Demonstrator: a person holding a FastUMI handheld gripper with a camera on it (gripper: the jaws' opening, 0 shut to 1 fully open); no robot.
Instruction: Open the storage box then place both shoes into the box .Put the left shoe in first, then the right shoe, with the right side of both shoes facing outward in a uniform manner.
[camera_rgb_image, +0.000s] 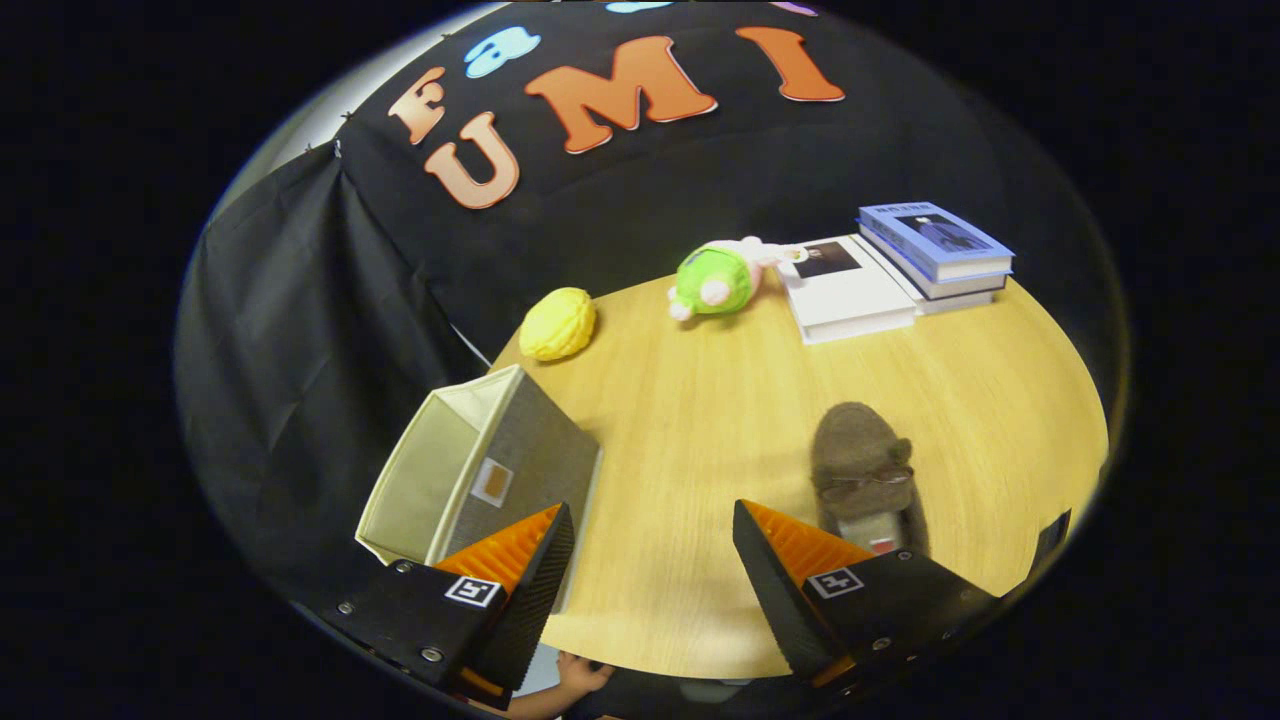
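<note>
My tongs (650, 540) hang open and empty, beige fabric storage box (470, 470) open beside left finger, so next I grab the brown fuzzy shoe (860, 460) beyond right finger.

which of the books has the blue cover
The top book of the small stack at the table's far side, beyond the gripper, whose fingers are open and hold nothing. The white book lies flat beside that stack.
</note>
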